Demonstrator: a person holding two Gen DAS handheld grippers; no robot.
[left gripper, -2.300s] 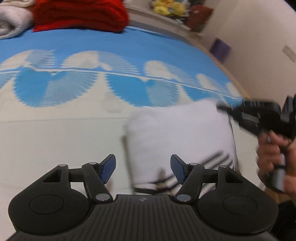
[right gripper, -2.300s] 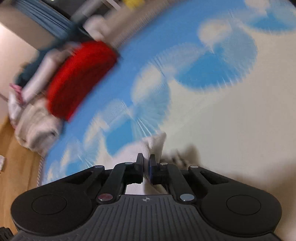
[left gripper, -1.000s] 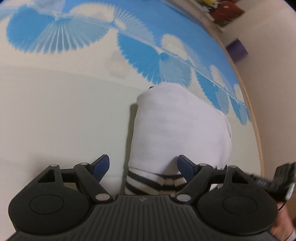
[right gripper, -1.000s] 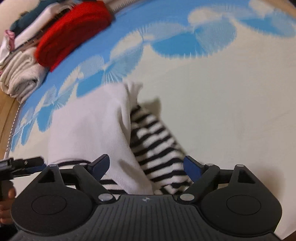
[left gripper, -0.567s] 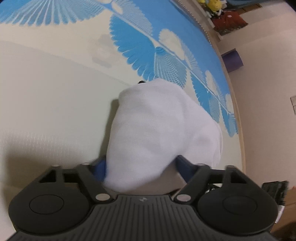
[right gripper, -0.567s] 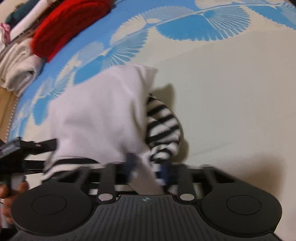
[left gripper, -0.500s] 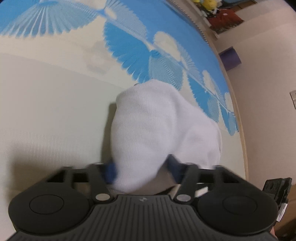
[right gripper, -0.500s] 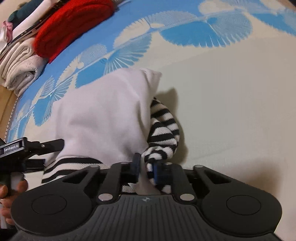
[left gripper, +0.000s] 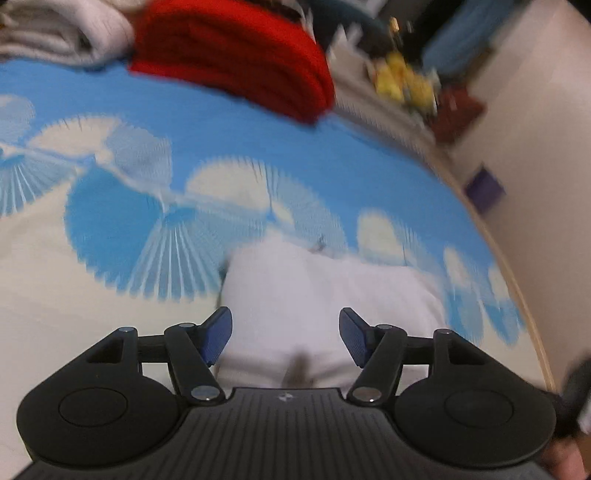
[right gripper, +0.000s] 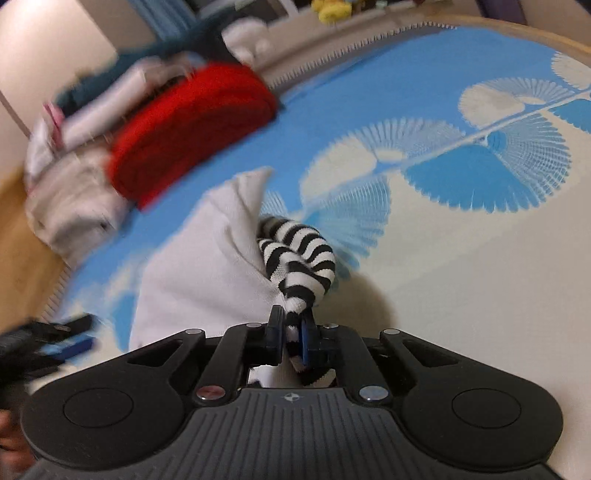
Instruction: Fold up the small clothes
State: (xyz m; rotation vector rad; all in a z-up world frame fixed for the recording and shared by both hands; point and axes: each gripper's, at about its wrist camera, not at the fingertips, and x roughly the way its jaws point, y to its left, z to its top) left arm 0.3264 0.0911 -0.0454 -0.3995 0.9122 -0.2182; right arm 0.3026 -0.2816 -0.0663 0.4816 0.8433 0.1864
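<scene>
1. The right hand-held gripper (right gripper: 291, 334) is clamped on the garment: its two fingers stand almost together and a bunch of black-and-white striped cloth is pinched between the pads.
2. The striped sleeve (right gripper: 301, 254) rises from that pinch, curls into a loop and disappears under the white part. Its stripes are narrow and even, and the cloth looks ribbed and soft.
3. The left hand-held gripper (left gripper: 286, 334) has its jaws apart, and they have just been opening wider. The blue pads (left gripper: 218, 334) press on nothing; the white cloth lies beyond and below them, between the two fingers in the view.
4. The white garment (left gripper: 314, 295) is a small piece with a plain white body. In the right wrist view the body is folded into a thick, puffy packet with one pointed corner standing up (right gripper: 255, 184), just beside the striped sleeve.
5. The garment lies on a mat (right gripper: 480, 258) which is cream in the near part and bright blue farther away, with a pattern of blue and white fans.
6. At the far edge of the mat a folded red garment (left gripper: 236, 51) rests beside a pile of pale folded clothes (left gripper: 55, 33); both are blurred.
7. Behind them some yellow toys (left gripper: 402, 81) stand on a ledge, too blurred to describe.
</scene>
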